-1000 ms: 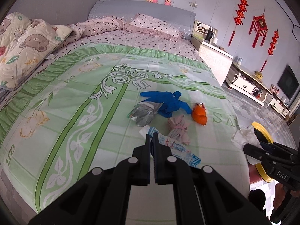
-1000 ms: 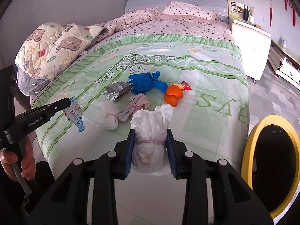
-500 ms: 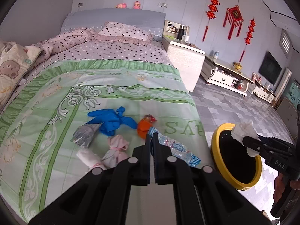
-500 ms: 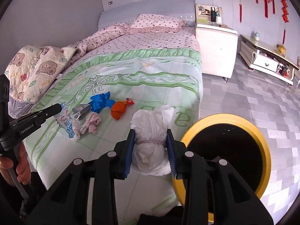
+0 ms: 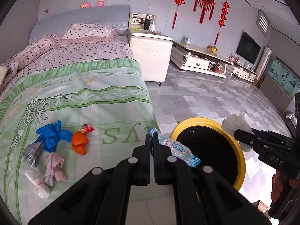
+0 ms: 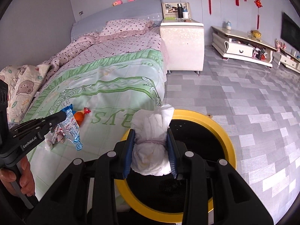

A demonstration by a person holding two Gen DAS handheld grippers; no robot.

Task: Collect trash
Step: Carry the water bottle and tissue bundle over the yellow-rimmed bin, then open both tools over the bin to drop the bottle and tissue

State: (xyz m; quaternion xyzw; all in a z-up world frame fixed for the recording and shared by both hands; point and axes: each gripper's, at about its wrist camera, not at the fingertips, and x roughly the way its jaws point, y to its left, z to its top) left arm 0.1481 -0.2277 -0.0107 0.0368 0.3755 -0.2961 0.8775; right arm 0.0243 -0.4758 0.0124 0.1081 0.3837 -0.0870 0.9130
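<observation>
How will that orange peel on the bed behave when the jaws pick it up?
The orange peel looks curled and hollow, so it is probably light and may flex or crack under a squeeze. It lies on the soft bedspread, which may give under the jaws.

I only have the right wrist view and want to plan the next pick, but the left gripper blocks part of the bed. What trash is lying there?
Observer: The left wrist view shows five pieces: a blue glove, an orange peel, a silver wrapper, a pink tied bundle and a white tied bundle.
Operator: Does the left gripper have a proper hold?
Observer: Its fingers almost meet, pinching one end of the printed plastic wrapper. The rest hangs free to the right.
</observation>
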